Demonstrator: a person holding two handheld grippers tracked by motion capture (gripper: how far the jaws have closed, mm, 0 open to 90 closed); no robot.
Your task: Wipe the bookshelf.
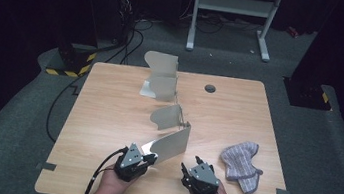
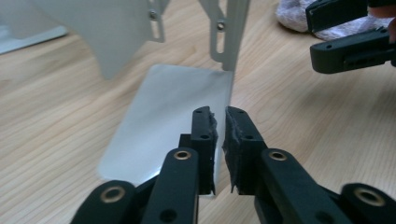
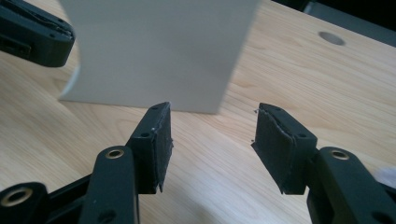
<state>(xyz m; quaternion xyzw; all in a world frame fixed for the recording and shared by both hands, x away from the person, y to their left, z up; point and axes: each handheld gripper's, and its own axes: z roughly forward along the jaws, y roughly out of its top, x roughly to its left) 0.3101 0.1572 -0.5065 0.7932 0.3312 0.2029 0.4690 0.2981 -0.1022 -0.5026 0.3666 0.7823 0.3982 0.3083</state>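
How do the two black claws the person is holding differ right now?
The left gripper has its jaws nearly together, pinching the edge of the flat grey panel; the right gripper has its jaws wide apart with nothing between them. In the high view the left gripper reaches the panel, while the right gripper stops short of it. Both are black, two-jawed and hand-held over the wooden table.

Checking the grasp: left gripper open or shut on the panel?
Shut: left gripper jaws nearly meet, pinching the grey panel edge.
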